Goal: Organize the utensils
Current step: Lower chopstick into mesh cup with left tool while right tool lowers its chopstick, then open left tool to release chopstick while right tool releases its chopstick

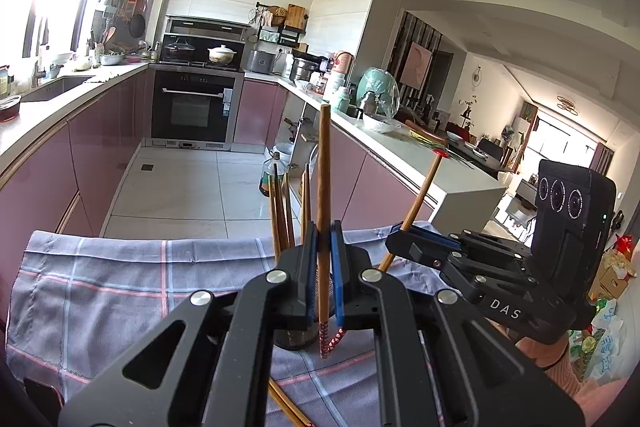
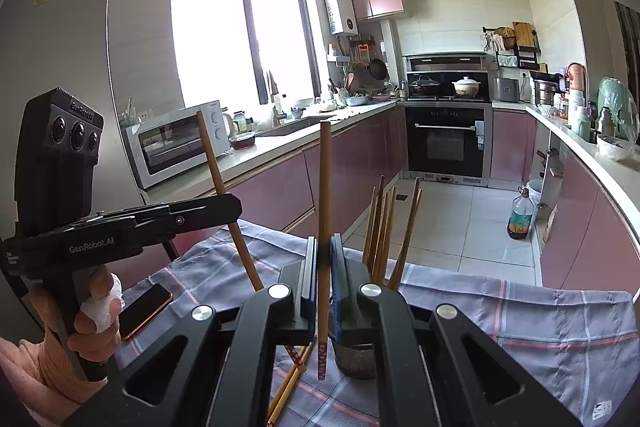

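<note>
My left gripper (image 1: 324, 235) is shut on a wooden chopstick (image 1: 323, 163) held upright above a round mesh utensil holder (image 1: 294, 341) with several chopsticks (image 1: 280, 211) standing in it. My right gripper (image 2: 324, 247) is shut on another upright chopstick (image 2: 324, 187) beside the same holder (image 2: 354, 361), where several chopsticks (image 2: 384, 227) stand. The right gripper (image 1: 394, 233) shows at the right of the left wrist view with its chopstick (image 1: 420, 195). The left gripper (image 2: 236, 205) shows at the left of the right wrist view with its chopstick (image 2: 216, 167). Loose chopsticks (image 2: 290, 383) lie on the checked cloth (image 2: 520, 315).
A phone (image 2: 146, 309) lies on the cloth's left side. Pink kitchen cabinets and counters (image 1: 400, 147) run along both sides, with an oven (image 1: 194, 107) at the back. An oil bottle (image 2: 520, 215) stands on the tiled floor. A toaster oven (image 2: 172, 143) sits on the counter.
</note>
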